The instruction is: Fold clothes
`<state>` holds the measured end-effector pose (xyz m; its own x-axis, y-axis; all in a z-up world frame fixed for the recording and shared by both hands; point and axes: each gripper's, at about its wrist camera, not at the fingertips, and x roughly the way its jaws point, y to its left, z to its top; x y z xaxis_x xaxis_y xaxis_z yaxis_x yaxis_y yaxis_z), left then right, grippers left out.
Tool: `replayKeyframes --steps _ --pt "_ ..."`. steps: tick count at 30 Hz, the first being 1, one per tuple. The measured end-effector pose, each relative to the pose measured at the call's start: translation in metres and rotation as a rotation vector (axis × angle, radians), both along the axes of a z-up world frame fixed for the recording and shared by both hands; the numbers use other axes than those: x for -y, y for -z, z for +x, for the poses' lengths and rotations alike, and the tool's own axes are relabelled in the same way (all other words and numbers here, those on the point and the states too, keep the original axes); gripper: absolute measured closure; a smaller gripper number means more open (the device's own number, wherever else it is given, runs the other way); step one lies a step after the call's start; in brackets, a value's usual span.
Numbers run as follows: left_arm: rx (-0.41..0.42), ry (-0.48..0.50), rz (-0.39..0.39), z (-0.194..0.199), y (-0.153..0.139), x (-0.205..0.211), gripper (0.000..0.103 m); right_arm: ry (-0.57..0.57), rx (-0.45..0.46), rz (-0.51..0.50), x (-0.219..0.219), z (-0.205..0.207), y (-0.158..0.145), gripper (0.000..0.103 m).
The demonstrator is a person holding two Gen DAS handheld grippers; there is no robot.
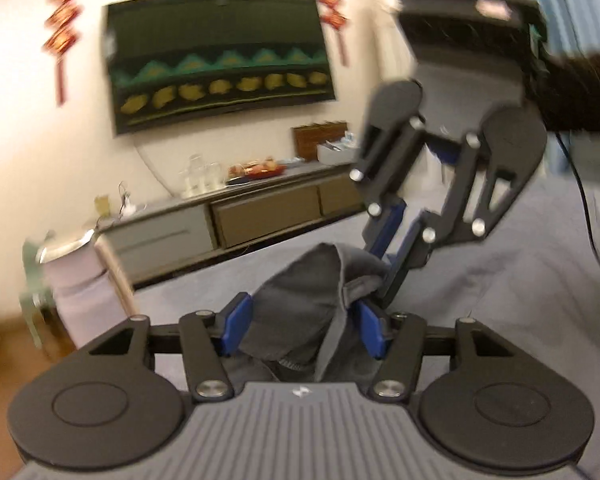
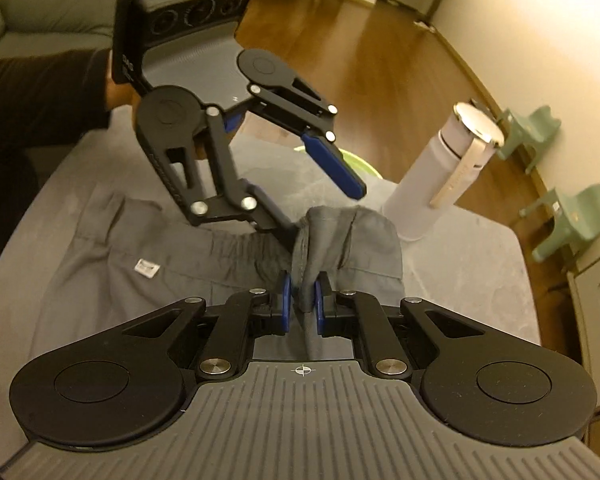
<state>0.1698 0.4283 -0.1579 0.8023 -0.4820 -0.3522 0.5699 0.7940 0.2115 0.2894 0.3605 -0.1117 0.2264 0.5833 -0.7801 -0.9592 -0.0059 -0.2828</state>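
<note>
Two tongs work one corner of the grey garment [image 2: 112, 248], which lies mostly flat on the grey-covered table [image 2: 460, 264], its waistband and white label facing up. The right tongs [image 2: 302, 300] are closed on a bunched fold of the cloth, the blue pads pinching it so the corner stands up in a peak just ahead of them. The left tongs [image 1: 300, 328] sit partly open around the same raised bunch; cloth fills the gap between the pads, but the left wrist view is blurred, so whether they press on it cannot be told, and in the right wrist view one blue pad [image 2: 336, 168] stands clear of the fabric. Judged from this, the step in hand is gathering a corner or hem to begin a fold, with a handover or second grip being set. The next move likely calls for the left tongs to close firmly on a separate stretch of the edge, then both to lift and carry the corner across toward the label side, keeping the cloth taut. A white bottle [image 2: 444, 176] stands near the raised corner and could be knocked.
</note>
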Motion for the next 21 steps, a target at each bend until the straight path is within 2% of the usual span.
replayKeyframes --steps 3,6,10,11,12,13,15,17,20,21 --pt "0.04 0.003 0.077 0.004 -0.001 0.01 0.049 -0.021 0.03 -0.039 0.003 -0.002 -0.002 0.091" --pt "0.07 0.028 0.155 0.012 0.009 0.026 0.046 -0.036 0.053 -0.071 0.005 -0.001 -0.004 0.092" --pt "0.026 0.043 0.195 0.028 0.028 0.033 0.047 -0.087 0.097 -0.122 0.004 -0.005 -0.003 0.092" --pt "0.003 0.048 0.205 0.031 0.031 0.031 0.053 -0.097 0.102 -0.131 0.003 -0.006 -0.003 0.092" --pt "-0.037 0.056 0.2 0.034 0.033 0.027 0.058 -0.1 0.103 -0.127 0.002 -0.005 -0.003 0.092" --pt "-0.079 0.065 0.194 0.037 0.035 0.023 0.068 -0.099 0.102 -0.118 0.002 -0.003 -0.004 0.092" --pt "-0.142 0.057 0.149 0.045 0.036 0.013 0.075 -0.079 0.101 -0.091 -0.001 0.004 -0.004 0.092" --pt "-0.213 0.054 0.091 0.053 0.037 0.004 0.089 -0.049 0.097 -0.058 -0.003 0.013 -0.002 0.092" --pt "-0.356 0.012 -0.044 0.069 0.041 -0.017 0.091 0.021 0.075 0.002 -0.007 0.029 0.003 0.09" --pt "-0.408 -0.011 -0.093 0.076 0.046 -0.023 0.091 0.06 0.072 0.023 -0.009 0.037 0.008 0.086"
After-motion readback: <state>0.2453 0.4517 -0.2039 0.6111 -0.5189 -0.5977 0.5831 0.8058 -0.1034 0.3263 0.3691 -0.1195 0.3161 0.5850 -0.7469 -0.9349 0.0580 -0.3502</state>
